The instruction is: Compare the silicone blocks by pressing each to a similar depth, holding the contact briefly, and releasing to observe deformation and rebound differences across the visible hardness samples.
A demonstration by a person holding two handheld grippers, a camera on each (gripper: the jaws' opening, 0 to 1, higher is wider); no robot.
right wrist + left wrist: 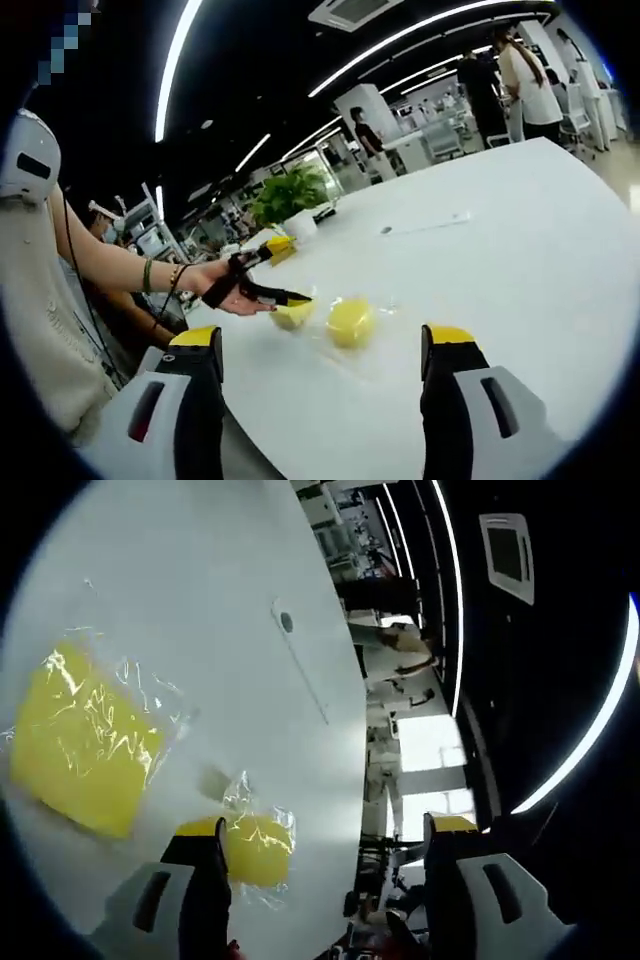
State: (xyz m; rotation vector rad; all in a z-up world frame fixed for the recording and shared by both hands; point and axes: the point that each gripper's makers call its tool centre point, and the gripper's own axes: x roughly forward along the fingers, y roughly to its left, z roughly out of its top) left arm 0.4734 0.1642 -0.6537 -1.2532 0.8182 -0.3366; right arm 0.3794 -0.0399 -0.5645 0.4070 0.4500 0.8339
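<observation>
Two wrapped blocks (85, 745) (252, 846) apart on the table (240, 570).

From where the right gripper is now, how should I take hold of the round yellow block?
Grip the round block across its middle, coming straight ahead between the right gripper's open jaws. It lies flat on the table, with crinkled clear wrap spread around it, so close on the block itself. The left gripper sits at the neighbouring block, so probably avoid that side.

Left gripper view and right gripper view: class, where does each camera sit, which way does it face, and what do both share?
Left gripper view: rides the left tongs, rolled, facing the white round table and wrapped yellow silicone blocks; no body part.
Right gripper view: rides the right tongs, facing across the table; the person's hand and sleeve show.
Shared: table, small yellow block.
</observation>
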